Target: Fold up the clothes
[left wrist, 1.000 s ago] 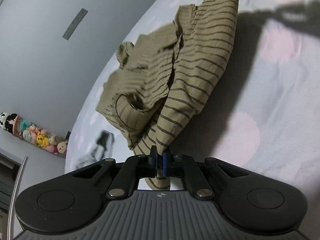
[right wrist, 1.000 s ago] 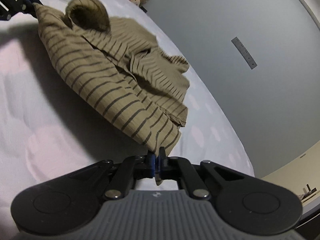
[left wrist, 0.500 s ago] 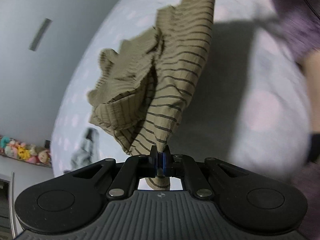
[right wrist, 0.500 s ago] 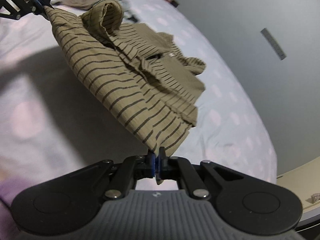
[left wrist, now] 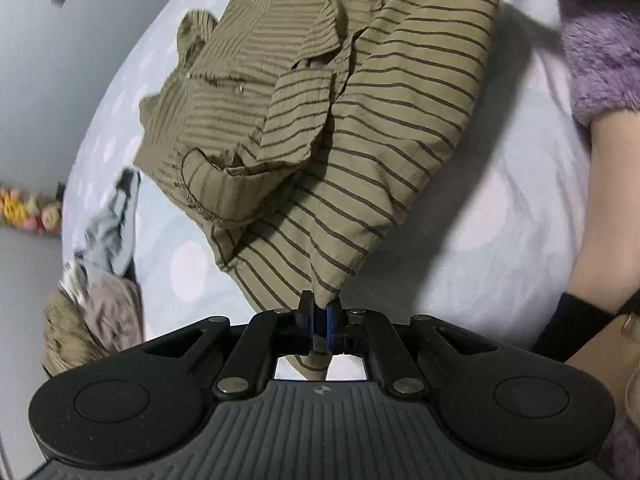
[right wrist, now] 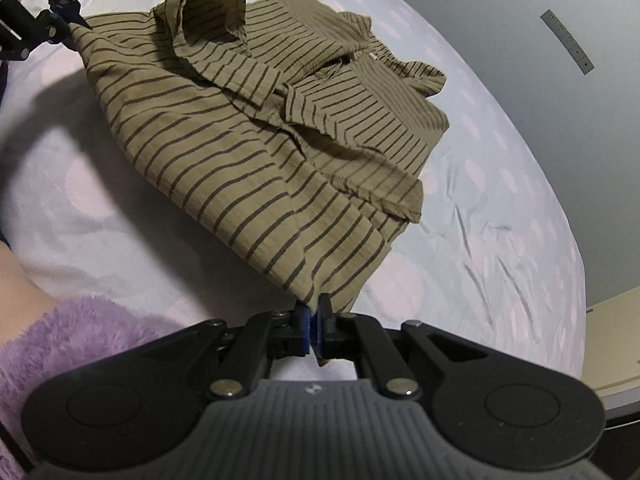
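Broadly, a pale dotted bedsheet (right wrist: 500,216) was covered in its middle by the striped olive shirt (right wrist: 224,152), partly lifted off it. One near hem corner was clamped by the left gripper (left wrist: 320,316), the other by the right gripper (right wrist: 314,320).

Bare bedsheet (right wrist: 500,240) lies clear right of the right gripper (right wrist: 314,320); a clothes pile (left wrist: 96,312) obstructs left of the left gripper (left wrist: 320,316).

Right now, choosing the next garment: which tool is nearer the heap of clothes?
Left. The left tool pinches the striped shirt on the side toward the heap; the right tool pinches its far corner.
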Tool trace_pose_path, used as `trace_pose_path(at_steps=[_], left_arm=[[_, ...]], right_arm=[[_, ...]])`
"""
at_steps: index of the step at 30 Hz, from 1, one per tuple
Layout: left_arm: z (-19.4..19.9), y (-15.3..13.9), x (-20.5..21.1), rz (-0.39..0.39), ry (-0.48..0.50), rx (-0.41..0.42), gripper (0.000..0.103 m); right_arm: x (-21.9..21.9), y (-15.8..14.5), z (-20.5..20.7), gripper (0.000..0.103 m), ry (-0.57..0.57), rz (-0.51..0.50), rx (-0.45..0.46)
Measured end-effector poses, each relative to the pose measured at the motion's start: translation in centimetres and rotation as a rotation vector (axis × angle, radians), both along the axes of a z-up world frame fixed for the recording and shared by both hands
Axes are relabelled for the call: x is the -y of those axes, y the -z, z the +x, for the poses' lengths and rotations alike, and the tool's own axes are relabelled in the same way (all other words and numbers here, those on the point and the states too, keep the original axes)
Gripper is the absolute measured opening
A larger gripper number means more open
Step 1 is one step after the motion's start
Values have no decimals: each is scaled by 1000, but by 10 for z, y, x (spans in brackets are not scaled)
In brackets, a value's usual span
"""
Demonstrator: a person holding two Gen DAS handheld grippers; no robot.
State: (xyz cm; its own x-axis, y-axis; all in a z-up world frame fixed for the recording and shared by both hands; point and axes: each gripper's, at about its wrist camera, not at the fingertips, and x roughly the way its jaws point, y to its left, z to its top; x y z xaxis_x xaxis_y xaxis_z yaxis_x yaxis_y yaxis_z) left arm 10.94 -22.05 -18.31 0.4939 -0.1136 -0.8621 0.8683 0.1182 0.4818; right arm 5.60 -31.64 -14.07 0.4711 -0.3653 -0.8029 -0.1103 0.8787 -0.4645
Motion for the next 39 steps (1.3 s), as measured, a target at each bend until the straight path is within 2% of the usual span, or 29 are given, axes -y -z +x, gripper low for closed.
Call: trace_pose_path(at_steps=[5,7,9,13,15,19,22,24,27,31,34,39], left_arm=[[-8,-9,-10,-52,-59,0,10],[-10,-16,-14,-92,-72,-2,11],[-11,-23,-21,-139,-73,15,16],[-16,-30,-30,-209,-85,41,24],[-18,-34,-33,-249,-101,72,29],[-19,-50,-37,-369,-130,110,31],[-18,-66,-36,-482,-169,109,43],[-16,-76,-35,-545,-193,106,43],[-19,-86,-32,-634,-228,177,51],[-23,-87,-23,-673,-221,271,61],[-18,-81,-15,-640,-207,202,65],[-2,-60,-6,-531,-222,53,65]], right_arm=[[6,5,0,7,10,-27,5],[8,1,0,18,27,-32,32],[10,-3,-2,36,51,-43,72],[15,-12,-9,50,113,-54,182],[14,-16,-16,60,137,-66,249],[13,-28,-27,69,170,-101,388],[15,-42,-30,79,211,-81,456],[16,-51,-31,89,248,-65,500],[22,-67,-27,97,314,63,573],[37,-80,-14,99,376,320,633],[45,-79,1,99,422,447,644],[40,-61,27,98,441,477,593]])
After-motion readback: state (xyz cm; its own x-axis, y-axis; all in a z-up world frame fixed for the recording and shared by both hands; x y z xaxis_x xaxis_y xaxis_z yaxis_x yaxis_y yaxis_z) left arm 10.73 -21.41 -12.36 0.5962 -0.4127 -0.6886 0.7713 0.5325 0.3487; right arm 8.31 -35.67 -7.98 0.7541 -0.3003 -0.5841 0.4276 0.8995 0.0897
